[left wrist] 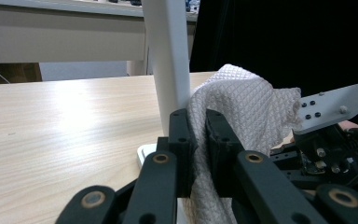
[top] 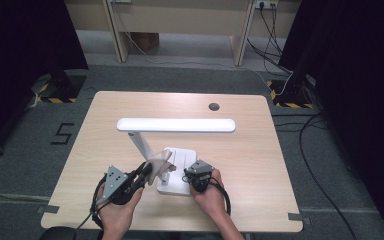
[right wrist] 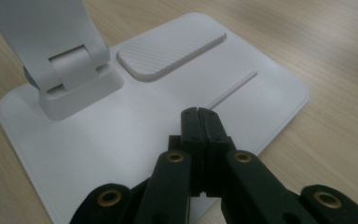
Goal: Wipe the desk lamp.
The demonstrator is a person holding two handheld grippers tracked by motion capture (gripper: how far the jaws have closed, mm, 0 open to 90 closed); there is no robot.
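While my left gripper (left wrist: 196, 135) clamps the cloth (left wrist: 242, 107) against the lamp (top: 176, 125) post for wiping, my right gripper (right wrist: 199, 114), jaws shut and empty, presses the lamp base (right wrist: 121, 140) near the table's (top: 260, 150) front edge, likely steadying it. No readable markings found.

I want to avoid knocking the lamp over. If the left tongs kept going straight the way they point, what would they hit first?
Probably the lamp's white arm: it rises just beyond the left tongs, which are shut on the white cloth. Depth is hard to judge; the cloth may already touch it.
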